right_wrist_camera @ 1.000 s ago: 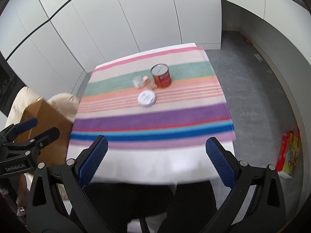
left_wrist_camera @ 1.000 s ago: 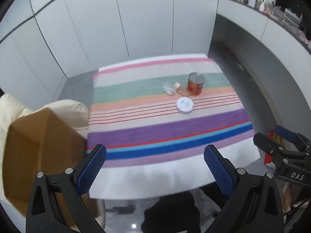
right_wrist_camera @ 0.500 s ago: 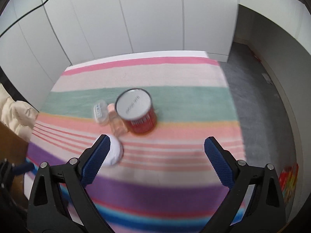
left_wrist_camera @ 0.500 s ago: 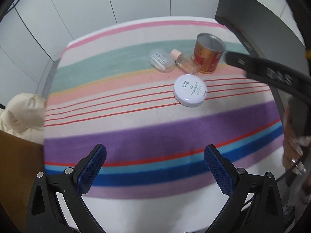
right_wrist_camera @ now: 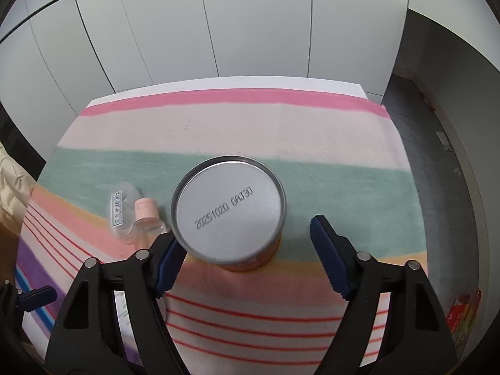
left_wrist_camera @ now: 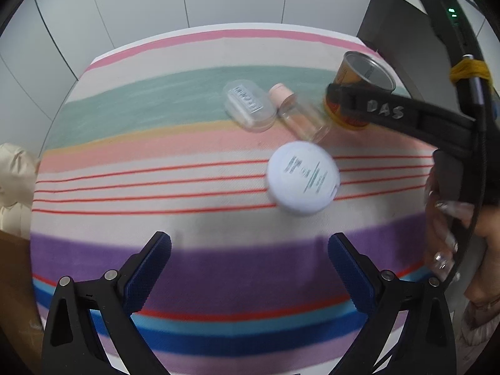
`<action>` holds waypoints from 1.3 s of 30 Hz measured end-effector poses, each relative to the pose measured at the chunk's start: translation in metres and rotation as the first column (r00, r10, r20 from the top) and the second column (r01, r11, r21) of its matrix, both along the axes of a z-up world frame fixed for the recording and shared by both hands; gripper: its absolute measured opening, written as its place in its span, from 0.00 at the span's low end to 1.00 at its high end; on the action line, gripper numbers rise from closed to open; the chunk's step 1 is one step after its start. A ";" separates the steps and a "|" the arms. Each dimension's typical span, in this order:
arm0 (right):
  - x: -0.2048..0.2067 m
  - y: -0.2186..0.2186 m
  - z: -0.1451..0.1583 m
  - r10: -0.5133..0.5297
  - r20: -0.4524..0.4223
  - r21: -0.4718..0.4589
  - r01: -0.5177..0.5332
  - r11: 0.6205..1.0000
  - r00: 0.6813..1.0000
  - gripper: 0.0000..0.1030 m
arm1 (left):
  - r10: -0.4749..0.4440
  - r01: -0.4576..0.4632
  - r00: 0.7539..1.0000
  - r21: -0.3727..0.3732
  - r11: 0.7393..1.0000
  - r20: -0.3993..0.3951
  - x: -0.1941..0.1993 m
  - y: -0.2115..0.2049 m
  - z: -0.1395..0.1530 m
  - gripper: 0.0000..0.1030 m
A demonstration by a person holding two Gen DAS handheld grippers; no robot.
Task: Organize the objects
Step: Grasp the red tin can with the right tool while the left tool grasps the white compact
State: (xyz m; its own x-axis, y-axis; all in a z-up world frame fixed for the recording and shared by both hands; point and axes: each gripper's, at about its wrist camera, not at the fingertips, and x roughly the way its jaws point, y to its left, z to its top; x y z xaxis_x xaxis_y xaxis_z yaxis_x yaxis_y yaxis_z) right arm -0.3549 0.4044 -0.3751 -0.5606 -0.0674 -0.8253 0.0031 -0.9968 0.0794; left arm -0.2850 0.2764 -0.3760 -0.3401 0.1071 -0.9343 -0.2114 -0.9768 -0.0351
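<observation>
The right tool (right_wrist_camera: 243,250) is down over the orange tin can with the plain silver lid (right_wrist_camera: 229,209), which stands upright on the green and peach bands of the striped cloth covering the surface (right_wrist_camera: 237,125). The can sits between the blue pads: the left pad (right_wrist_camera: 168,259) looks to be touching its rim, the right pad is apart from it. So it is straddled, not pinched, and the jaws have just been closing with the can in the gap. Its axis is vertical; the squeeze comes across its width.

The left tool (left_wrist_camera: 250,268) hangs spread and empty over the purple stripe, the round white jar (left_wrist_camera: 303,178) beyond it. The right is plainly nearer the can.

A second ago both tools were high above the near edge, the can small and distant.
</observation>
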 end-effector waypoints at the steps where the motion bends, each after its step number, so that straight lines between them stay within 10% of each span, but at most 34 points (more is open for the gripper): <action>1: 0.000 0.000 -0.001 0.025 0.008 -0.011 -0.025 1.000 1.000 0.56 | 0.000 0.000 1.000 0.005 1.000 -0.001 -0.002 0.003 0.000 0.98; 12: 0.050 0.035 0.014 -0.062 0.047 0.037 0.060 0.997 0.997 0.55 | 0.003 -0.003 1.000 0.002 1.000 -0.010 -0.038 0.030 -0.016 0.95; 16: 0.071 0.039 0.022 -0.088 0.073 0.046 0.085 0.995 0.993 0.55 | -0.011 0.009 0.998 -0.028 1.000 -0.058 -0.037 0.034 -0.010 0.57; 23: 0.083 0.021 0.038 -0.072 0.091 0.070 0.065 0.995 0.993 0.55 | 0.039 -0.040 0.999 -0.024 0.999 -0.024 -0.044 0.022 0.007 0.57; 39: 0.098 -0.015 0.155 -0.081 0.056 0.077 0.076 0.994 0.995 0.55 | 0.078 -0.084 0.983 -0.031 0.996 -0.168 -0.023 -0.030 0.167 0.57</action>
